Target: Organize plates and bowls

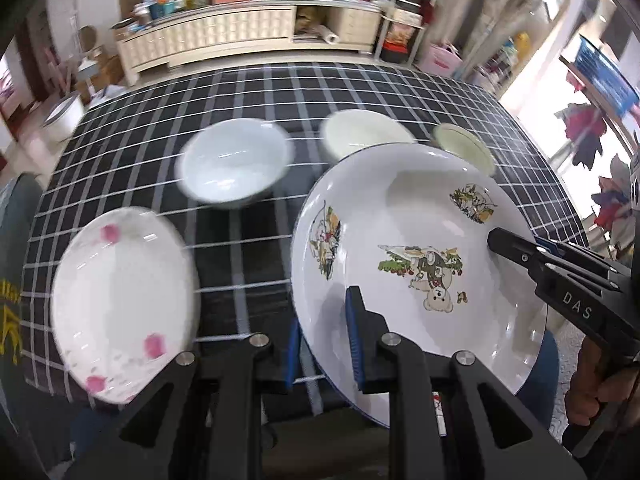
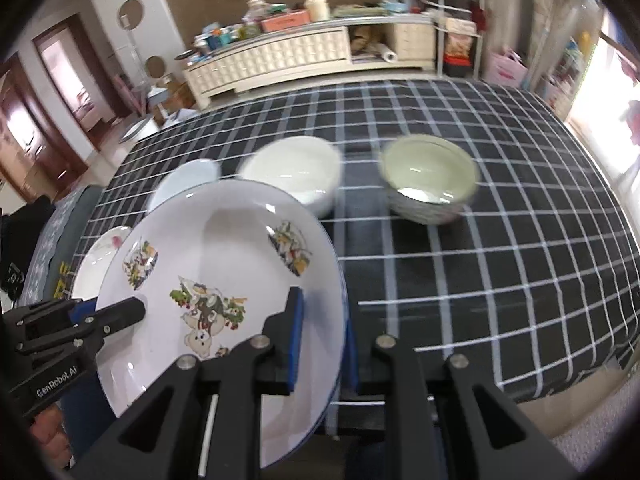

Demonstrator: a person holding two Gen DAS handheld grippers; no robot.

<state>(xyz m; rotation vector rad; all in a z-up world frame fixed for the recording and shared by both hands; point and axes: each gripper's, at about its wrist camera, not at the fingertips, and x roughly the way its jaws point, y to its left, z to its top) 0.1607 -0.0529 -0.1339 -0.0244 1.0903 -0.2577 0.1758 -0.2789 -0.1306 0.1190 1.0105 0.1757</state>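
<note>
So the big cartoon-bear plate (image 1: 420,216) is up off the counter (image 1: 248,248) near its front edge, round so no real long axis, face up and tipped a bit, with the left claw (image 1: 324,344) pinched narrow on its left rim and the right claw (image 2: 322,344) clamped the same way on the opposite rim. Count on the checked cloth: one pink-flower plate (image 1: 124,320) at the left and three bowls in a row behind, a pale blue bowl (image 1: 234,164), a cream bowl (image 2: 296,172) and a green bowl (image 2: 430,178). Loads of bare cloth on the right side, but the left end is tighter with the flower plate near the edge.
</note>
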